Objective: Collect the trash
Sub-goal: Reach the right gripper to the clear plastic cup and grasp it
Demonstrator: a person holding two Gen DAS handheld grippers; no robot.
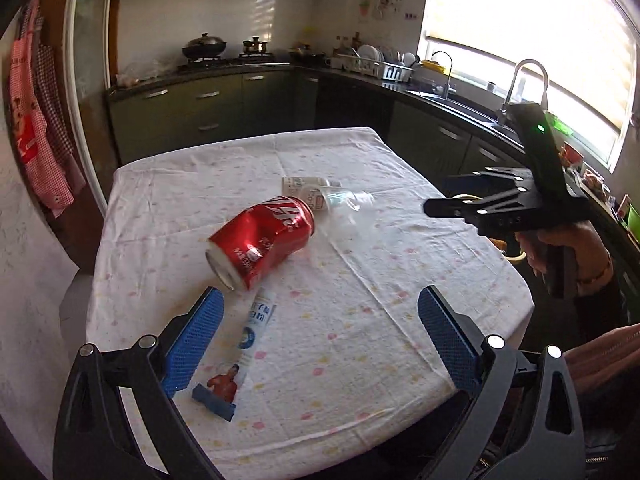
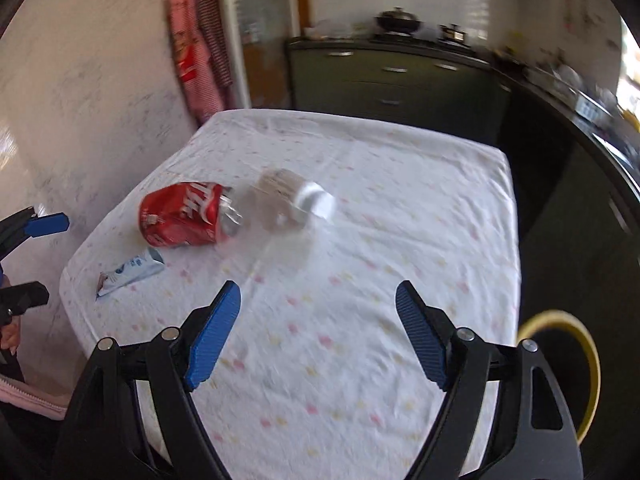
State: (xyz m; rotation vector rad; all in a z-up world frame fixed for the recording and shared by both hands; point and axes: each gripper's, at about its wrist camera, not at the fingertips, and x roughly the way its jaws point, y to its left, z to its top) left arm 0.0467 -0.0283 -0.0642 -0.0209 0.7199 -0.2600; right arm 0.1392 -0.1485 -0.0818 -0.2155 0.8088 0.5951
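A dented red soda can (image 1: pixel 262 242) lies on its side on the white tablecloth (image 1: pixel 360 340). A clear plastic bottle with a white label (image 1: pixel 326 196) lies just behind it. A flat blue-and-white wrapper (image 1: pixel 240 354) lies in front of the can, beside my left finger. My left gripper (image 1: pixel 320 312) is open and empty, low over the near table edge. My right gripper (image 2: pixel 318 304) is open and empty above the table's right part; it also shows in the left wrist view (image 1: pixel 460 200). The right wrist view shows the can (image 2: pixel 182 216), bottle (image 2: pixel 288 202) and wrapper (image 2: pixel 128 272).
A round bin with a yellow rim (image 2: pixel 568 364) stands on the floor right of the table. Green kitchen cabinets (image 1: pixel 200 108) and a counter with a sink (image 1: pixel 460 100) run behind and to the right. A wall with hanging red cloths (image 1: pixel 36 132) is left.
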